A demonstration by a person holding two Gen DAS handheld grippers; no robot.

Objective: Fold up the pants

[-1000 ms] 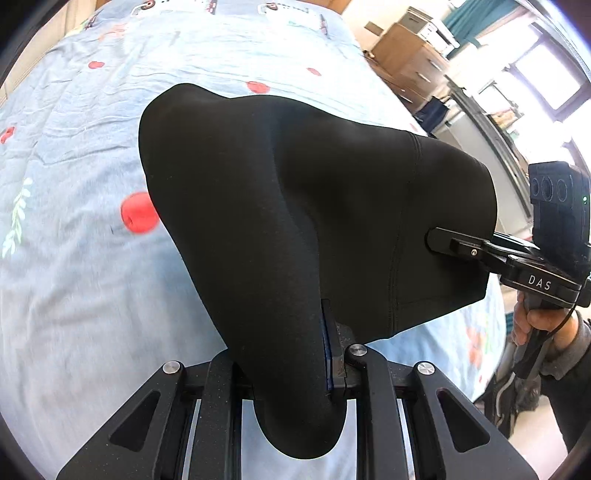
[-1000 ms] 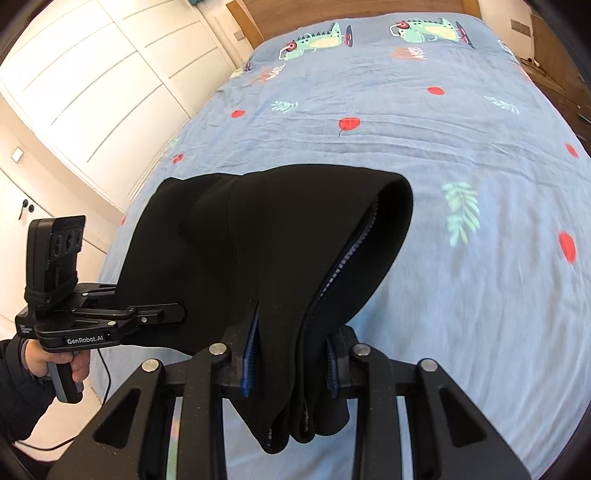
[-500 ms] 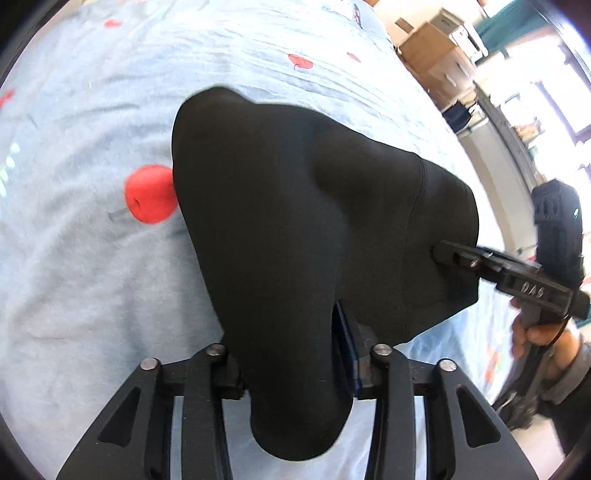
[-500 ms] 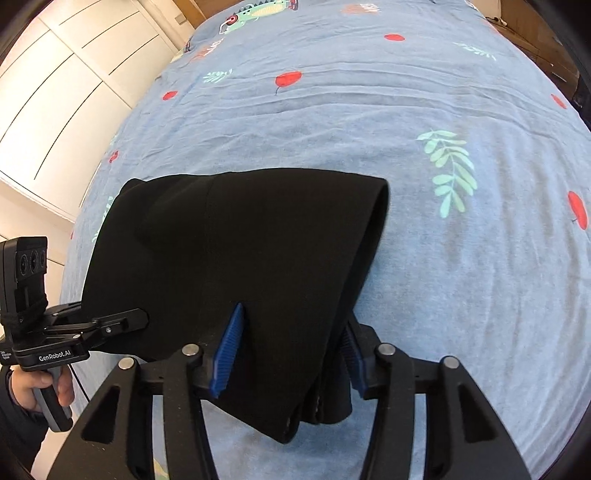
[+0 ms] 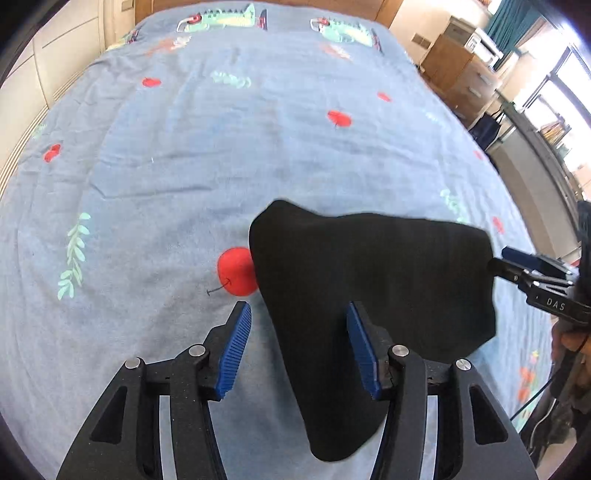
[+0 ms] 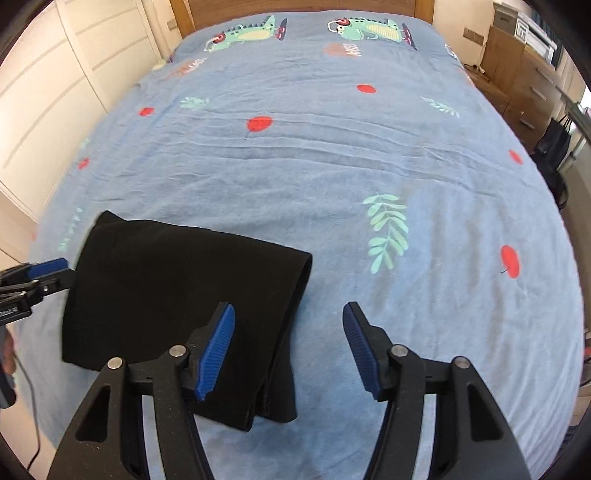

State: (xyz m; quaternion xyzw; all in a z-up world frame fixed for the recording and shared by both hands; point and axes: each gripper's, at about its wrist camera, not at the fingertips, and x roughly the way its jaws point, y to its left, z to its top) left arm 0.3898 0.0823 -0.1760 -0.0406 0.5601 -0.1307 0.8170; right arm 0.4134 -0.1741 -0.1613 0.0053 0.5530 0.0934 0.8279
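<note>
- "DAS" in pale letters stands on the black body of the right hand-held gripper (image 5: 524,271), seen at the right edge of the left wrist view.
- Faded reddish lettering on the blue bedsheet (image 6: 332,177) near the headboard, beneath the dinosaur prints, is too blurred to read.
- White print on the left hand-held gripper (image 6: 48,273) is cut off and unreadable.

Bedding: light blue cotton bedsheet (image 6: 332,177) printed with red dots and green leaf sprigs, spread ahead of and beneath the tool.
Print at far end: two green cartoon dinosaurs (image 6: 365,27) side by side, well ahead.
Headboard: brown wooden headboard (image 6: 303,6) beyond the dinosaurs.
Left of tool: cream panelled wardrobe doors (image 6: 55,92).
Right of tool: brown wooden chest of drawers (image 5: 461,79), with a bright window (image 5: 569,92) further right.
</note>
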